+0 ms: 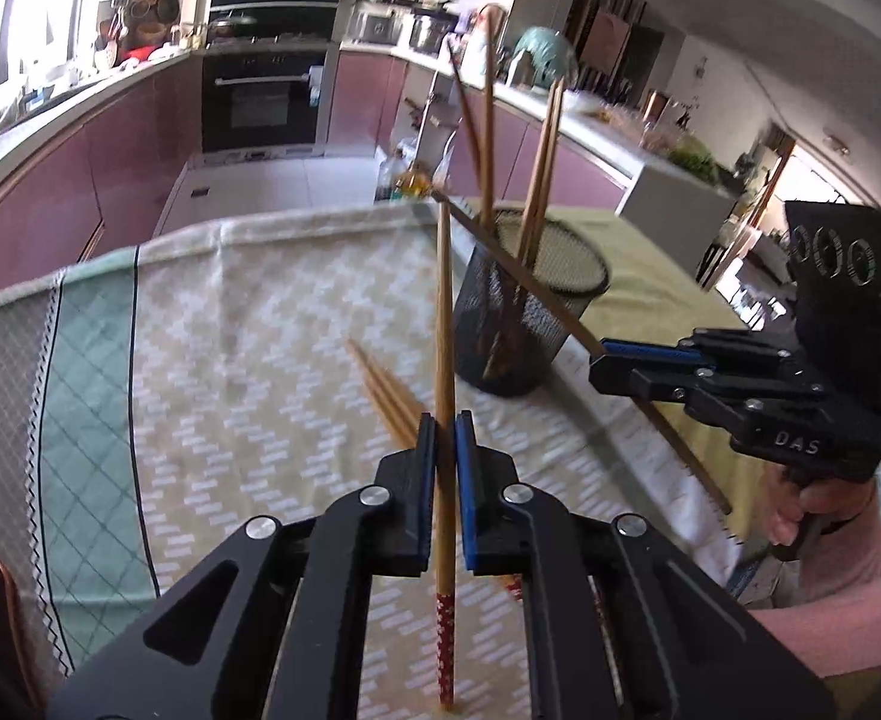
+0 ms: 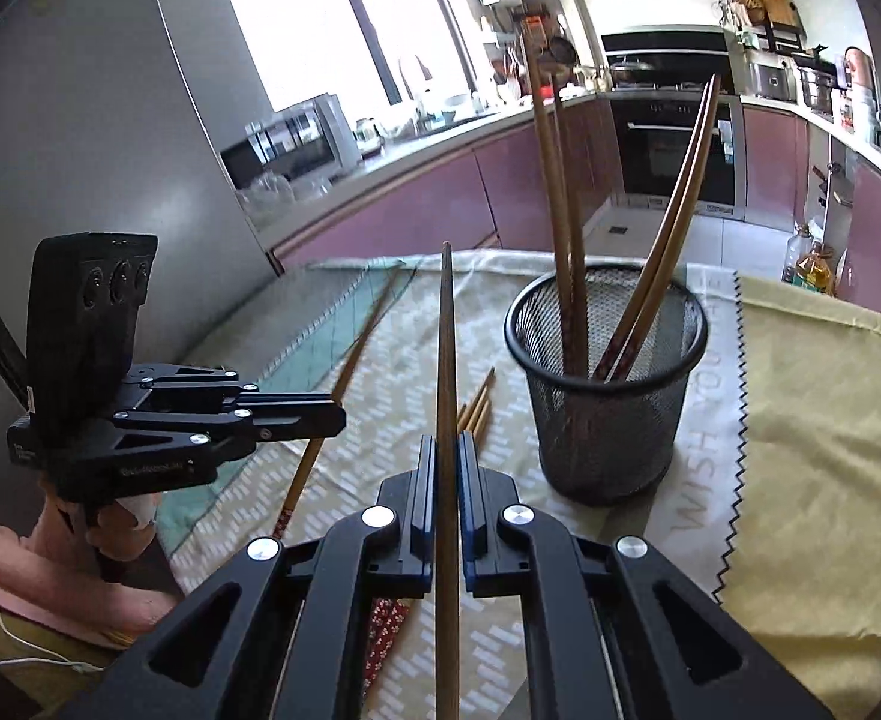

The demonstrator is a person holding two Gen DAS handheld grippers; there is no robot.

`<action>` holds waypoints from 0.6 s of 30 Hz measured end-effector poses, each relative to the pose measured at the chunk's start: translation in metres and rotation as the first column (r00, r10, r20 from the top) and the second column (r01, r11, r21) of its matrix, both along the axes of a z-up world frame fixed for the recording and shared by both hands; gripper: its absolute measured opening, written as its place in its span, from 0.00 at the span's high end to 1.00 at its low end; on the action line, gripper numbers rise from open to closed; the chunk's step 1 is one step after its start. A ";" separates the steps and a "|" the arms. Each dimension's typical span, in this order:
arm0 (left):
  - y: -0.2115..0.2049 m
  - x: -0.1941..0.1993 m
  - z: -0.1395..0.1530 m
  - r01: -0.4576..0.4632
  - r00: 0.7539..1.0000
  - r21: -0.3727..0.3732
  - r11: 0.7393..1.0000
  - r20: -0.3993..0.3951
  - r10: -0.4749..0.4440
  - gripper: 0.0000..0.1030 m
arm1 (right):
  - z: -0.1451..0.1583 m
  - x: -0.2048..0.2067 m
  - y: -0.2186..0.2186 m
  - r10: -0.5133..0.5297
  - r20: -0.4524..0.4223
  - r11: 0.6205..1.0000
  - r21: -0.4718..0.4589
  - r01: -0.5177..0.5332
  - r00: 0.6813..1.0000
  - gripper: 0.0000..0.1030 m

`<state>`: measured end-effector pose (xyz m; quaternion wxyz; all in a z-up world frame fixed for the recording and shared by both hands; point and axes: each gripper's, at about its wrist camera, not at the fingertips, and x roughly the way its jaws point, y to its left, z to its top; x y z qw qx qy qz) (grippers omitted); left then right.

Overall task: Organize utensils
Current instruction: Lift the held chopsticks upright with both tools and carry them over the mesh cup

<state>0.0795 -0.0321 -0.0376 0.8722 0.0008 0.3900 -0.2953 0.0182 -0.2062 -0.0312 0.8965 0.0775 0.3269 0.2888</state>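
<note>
A black mesh cup [image 1: 527,312] [image 2: 608,384] stands on the table and holds several wooden chopsticks [image 2: 560,198]. My left gripper [image 1: 445,432] is shut on one wooden chopstick with a red patterned end [image 1: 444,360], held above the cloth left of the cup; the gripper also shows in the right wrist view [image 2: 335,414]. My right gripper [image 2: 446,450] is shut on a darker chopstick [image 2: 446,390] pointing forward, left of the cup; it also shows in the left wrist view [image 1: 599,363]. A few more chopsticks [image 1: 389,396] [image 2: 476,411] lie on the cloth.
The table carries a patterned white and green cloth [image 1: 200,360] and a yellow cloth [image 2: 818,432]. Kitchen counters, pink cabinets and an oven [image 1: 263,102] stand beyond the table. An oil bottle [image 2: 812,264] stands on the floor past the far edge.
</note>
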 end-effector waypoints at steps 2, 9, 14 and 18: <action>0.000 -0.001 0.008 0.007 1.000 -0.020 1.000 0.010 -0.007 0.93 | 0.003 0.000 -0.004 0.006 0.006 1.000 0.029 -0.006 1.000 0.94; -0.005 -0.005 0.023 0.019 0.999 -0.033 0.999 0.037 -0.017 0.93 | 0.004 0.000 -0.003 0.053 0.011 0.994 0.092 -0.054 0.999 0.94; -0.010 -0.005 0.027 0.024 0.999 -0.045 0.999 0.033 -0.023 0.93 | 0.000 -0.004 0.005 0.111 0.003 0.986 0.126 -0.110 0.994 0.94; -0.013 -0.003 0.028 0.037 0.999 -0.050 0.998 0.037 -0.035 0.93 | -0.005 -0.005 0.012 0.142 -0.012 0.983 0.115 -0.140 0.990 0.94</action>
